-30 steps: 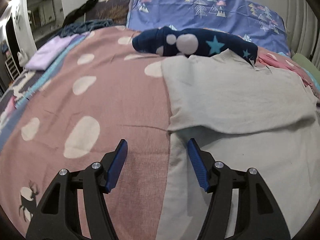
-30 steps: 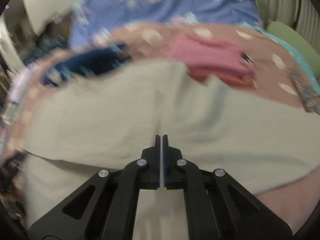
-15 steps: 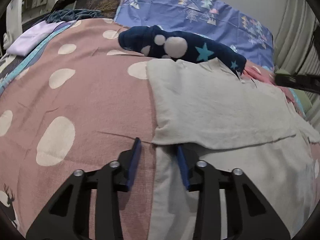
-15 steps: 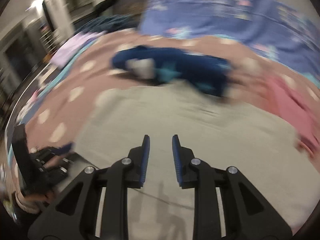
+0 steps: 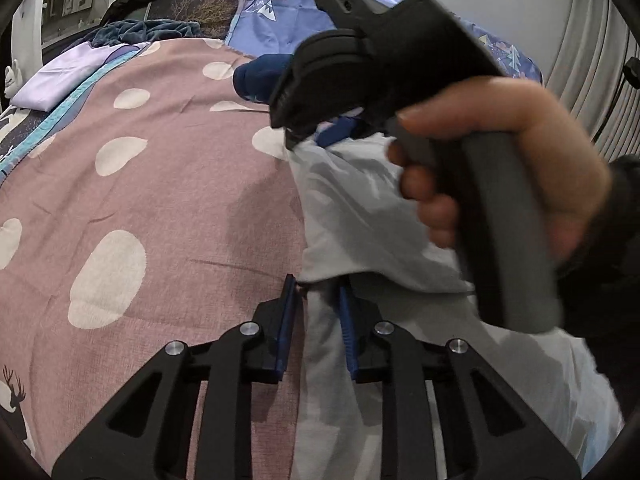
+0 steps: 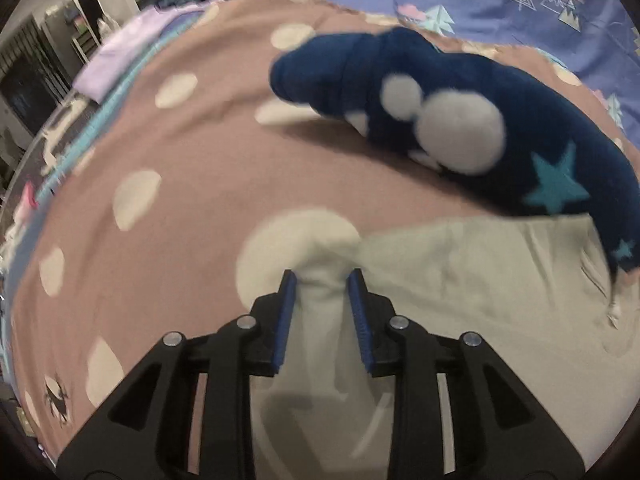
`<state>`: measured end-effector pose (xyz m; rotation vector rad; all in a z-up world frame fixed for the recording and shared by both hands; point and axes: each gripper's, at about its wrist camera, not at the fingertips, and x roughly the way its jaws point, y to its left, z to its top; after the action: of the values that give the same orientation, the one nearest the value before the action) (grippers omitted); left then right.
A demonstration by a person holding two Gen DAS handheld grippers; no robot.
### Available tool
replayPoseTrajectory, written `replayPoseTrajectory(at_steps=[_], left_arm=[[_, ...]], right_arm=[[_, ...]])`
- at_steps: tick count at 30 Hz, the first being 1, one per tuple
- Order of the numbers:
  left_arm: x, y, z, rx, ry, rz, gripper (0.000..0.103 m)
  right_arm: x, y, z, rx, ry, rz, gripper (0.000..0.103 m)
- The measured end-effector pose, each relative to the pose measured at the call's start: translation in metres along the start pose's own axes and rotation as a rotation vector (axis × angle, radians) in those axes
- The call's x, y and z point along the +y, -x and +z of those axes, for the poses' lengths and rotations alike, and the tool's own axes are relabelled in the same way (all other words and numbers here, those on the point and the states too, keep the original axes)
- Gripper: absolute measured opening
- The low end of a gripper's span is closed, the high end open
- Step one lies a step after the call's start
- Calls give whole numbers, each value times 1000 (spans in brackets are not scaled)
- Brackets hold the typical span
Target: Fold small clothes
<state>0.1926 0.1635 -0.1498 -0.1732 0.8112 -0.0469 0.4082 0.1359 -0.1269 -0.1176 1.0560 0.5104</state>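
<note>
A pale grey garment (image 5: 360,216) lies partly folded on the pink spotted bedspread (image 5: 160,184). My left gripper (image 5: 316,284) straddles the garment's near left edge at the fold, jaws narrowly apart with cloth between them. My right gripper (image 6: 322,276) sits at the garment's far left corner (image 6: 328,256), jaws narrowly apart with the bunched corner between them. In the left wrist view the right gripper's black body (image 5: 380,56) and the hand holding it hide much of the garment.
A navy fleece garment (image 6: 460,120) with white dots and teal stars lies just beyond the grey one. A blue patterned pillow (image 6: 520,0) lies at the head of the bed. A folded lilac cloth (image 5: 60,80) lies at the far left edge.
My right gripper swung left across the grey garment to its far left corner and opened slightly around it. My left gripper moved forward onto the near edge and narrowed.
</note>
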Motion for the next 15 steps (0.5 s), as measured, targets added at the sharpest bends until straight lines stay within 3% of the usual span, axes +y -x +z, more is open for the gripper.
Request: replayPoseTrajectory(at_steps=[2,5,7,9,11,13,15], left_arm=[[1,2,0,-4,7,3,21],[5,5,-1,-17,24,12,19],[8,10,-1,-31,32,64,2],[16,13,-2,-30,56,118,0],[26,12,-1,-12,85,121,0],[32,11,-1,-10,107,102,0],[32,14,-1,-29,103,81,0]], right_arm=[[-6,1,0,-36,-3,72,29],[-25,14,-3,-53,-37,163,12],[-44,43,-15,-101,-102,215,12],[-54,66,-30,-132,-108,290,12],[-54,71,-55,-72,-90,373,12],[-45,43,-82,82,-66,350,9],[-47,52,-108,-54,-56,326,7]])
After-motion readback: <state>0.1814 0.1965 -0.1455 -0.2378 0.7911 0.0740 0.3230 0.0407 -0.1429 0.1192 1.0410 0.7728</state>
